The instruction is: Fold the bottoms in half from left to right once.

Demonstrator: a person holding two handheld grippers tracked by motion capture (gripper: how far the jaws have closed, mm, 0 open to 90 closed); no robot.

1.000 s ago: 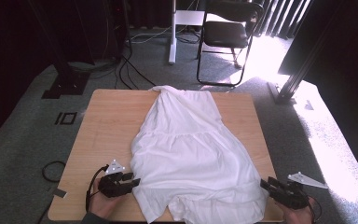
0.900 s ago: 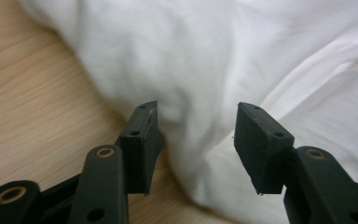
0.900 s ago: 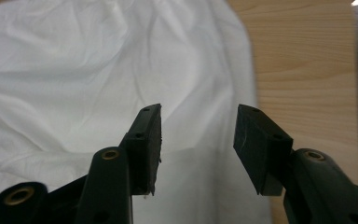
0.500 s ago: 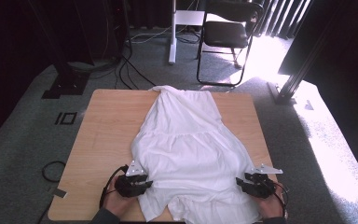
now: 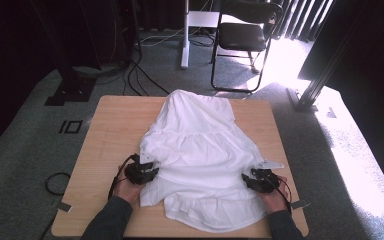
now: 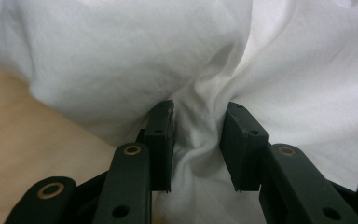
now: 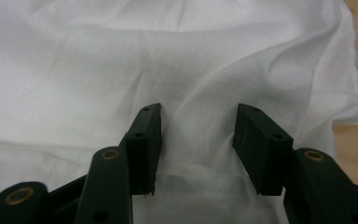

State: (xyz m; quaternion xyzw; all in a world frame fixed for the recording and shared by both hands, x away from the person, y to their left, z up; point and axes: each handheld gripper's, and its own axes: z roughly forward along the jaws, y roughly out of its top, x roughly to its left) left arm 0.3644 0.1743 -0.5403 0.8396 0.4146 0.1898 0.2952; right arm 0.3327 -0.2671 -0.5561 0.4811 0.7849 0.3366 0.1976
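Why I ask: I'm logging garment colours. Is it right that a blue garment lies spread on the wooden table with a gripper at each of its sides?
Not quite: the garment is white, as the high view shows. It does lie spread on the wooden table, with the left gripper and right gripper at its sides.

both claws moved inward onto dress [image 5: 200,155]

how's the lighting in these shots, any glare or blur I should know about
High view: sunlight blows out the floor at the right, the room's left is dark, the dress is evenly lit. Left gripper view: the jaws are fairly sharp, the table and far cloth soft. Right gripper view: the cloth is bright, with few folds readable.
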